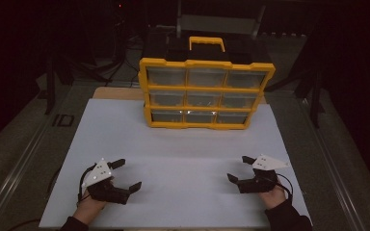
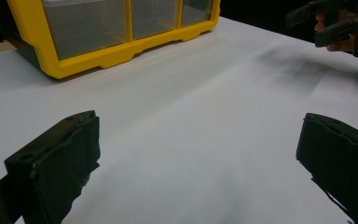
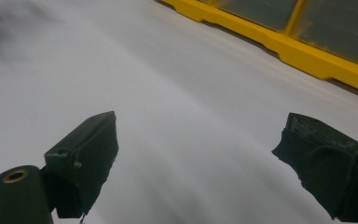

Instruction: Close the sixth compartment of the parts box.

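Near edge of the white table sheet: left gripper and right gripper, each held in a hand, jaws spread wide and grasping nothing, both low over bare sheet and well apart. Far end: yellow drawer organizer, standing upright with nine clear drawers facing the person, black carry handle section behind.
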`<state>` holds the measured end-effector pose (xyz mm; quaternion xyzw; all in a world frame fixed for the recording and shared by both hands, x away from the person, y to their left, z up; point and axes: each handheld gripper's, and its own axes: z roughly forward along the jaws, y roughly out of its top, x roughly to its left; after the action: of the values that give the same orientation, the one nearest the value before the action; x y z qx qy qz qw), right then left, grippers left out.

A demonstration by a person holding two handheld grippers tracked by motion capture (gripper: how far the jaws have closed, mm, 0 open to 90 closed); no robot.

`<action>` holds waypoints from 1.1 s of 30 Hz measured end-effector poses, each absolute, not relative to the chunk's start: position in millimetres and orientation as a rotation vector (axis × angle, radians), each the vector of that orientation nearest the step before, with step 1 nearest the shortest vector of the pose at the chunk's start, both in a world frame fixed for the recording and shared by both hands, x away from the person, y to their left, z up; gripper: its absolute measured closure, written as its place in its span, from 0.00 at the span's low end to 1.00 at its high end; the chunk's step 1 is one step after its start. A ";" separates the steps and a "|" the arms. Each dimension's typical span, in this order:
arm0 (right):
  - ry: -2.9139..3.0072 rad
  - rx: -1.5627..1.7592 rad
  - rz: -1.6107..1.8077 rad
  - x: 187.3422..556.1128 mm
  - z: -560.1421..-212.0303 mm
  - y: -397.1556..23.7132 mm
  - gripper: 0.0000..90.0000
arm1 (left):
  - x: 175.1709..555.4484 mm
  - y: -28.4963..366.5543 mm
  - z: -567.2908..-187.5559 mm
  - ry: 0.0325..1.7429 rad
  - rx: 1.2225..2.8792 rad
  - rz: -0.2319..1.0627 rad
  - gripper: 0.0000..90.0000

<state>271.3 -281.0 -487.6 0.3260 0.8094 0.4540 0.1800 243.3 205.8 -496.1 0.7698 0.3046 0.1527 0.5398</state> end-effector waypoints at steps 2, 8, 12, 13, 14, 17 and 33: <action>2.288 0.932 1.266 270.0 -490.4 -285.8 0.12 | 243.3 205.8 -496.1 0.724 1.830 0.362 0.00; 2.279 0.935 1.200 268.0 -496.1 -297.3 0.12 | 243.4 205.8 -496.0 0.724 1.830 0.363 0.00; 2.257 0.941 1.150 266.7 -498.2 -301.0 0.12 | 243.4 205.7 -496.1 0.724 1.830 0.361 0.00; 2.257 0.941 1.150 266.7 -498.2 -301.0 0.12 | 243.4 205.7 -496.1 0.724 1.830 0.361 0.00; 2.252 0.954 1.156 266.5 -498.9 -302.3 0.12 | 243.5 205.8 -496.2 0.723 1.828 0.359 0.00; 2.223 1.000 1.138 266.5 -501.8 -306.7 0.12 | 243.6 205.8 -496.2 0.723 1.829 0.360 0.00; 2.193 1.053 1.103 266.8 -507.4 -310.3 0.12 | 244.8 205.3 -496.3 0.722 1.826 0.353 0.00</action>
<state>266.8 -310.3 -507.4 0.3834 0.7984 0.4017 0.2331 244.8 205.3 -496.3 0.7689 0.3040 0.1486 0.5425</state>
